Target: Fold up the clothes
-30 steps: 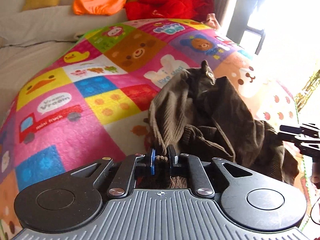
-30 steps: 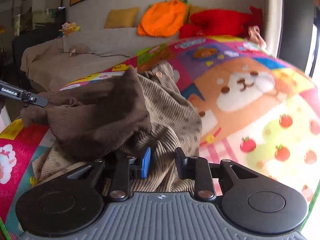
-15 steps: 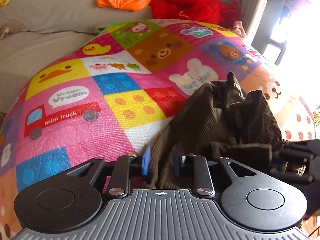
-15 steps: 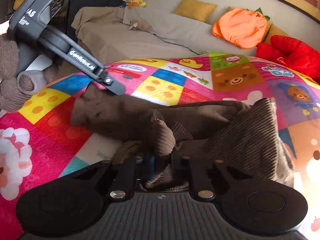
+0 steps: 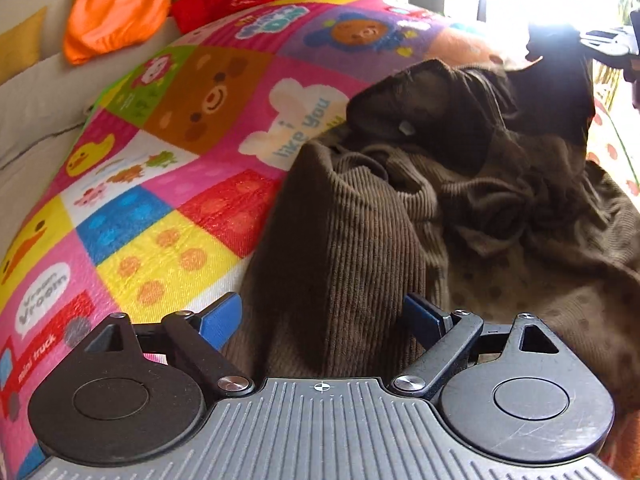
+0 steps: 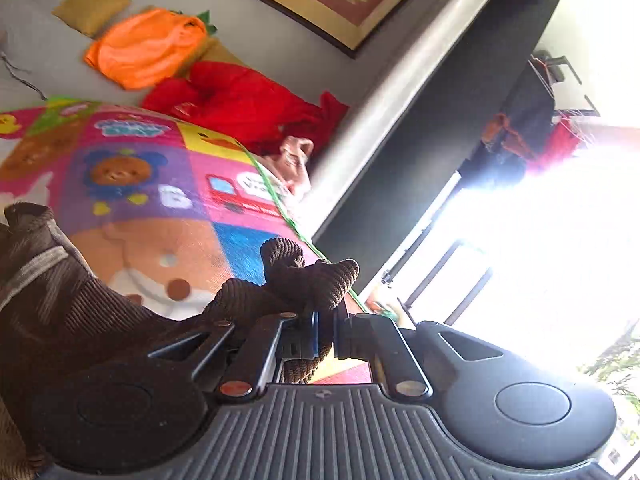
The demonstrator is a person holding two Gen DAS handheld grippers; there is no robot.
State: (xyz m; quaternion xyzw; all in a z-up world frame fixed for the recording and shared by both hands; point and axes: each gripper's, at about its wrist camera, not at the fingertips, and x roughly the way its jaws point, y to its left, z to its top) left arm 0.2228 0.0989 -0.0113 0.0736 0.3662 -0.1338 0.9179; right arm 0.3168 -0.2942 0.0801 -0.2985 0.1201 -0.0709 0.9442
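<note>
Corduroy garment (image 5: 360, 240) between released left fingers (image 5: 224, 320) | right fingers (image 6: 310, 334) pinch its edge

Left jaws being opened, right jaws being kept clamped

The left gripper (image 5: 322, 322) is being spread wide, its jaws having just been opening around loose cloth; the right gripper (image 6: 325, 336) is being held pinched on the brown garment (image 6: 308, 276).
</note>
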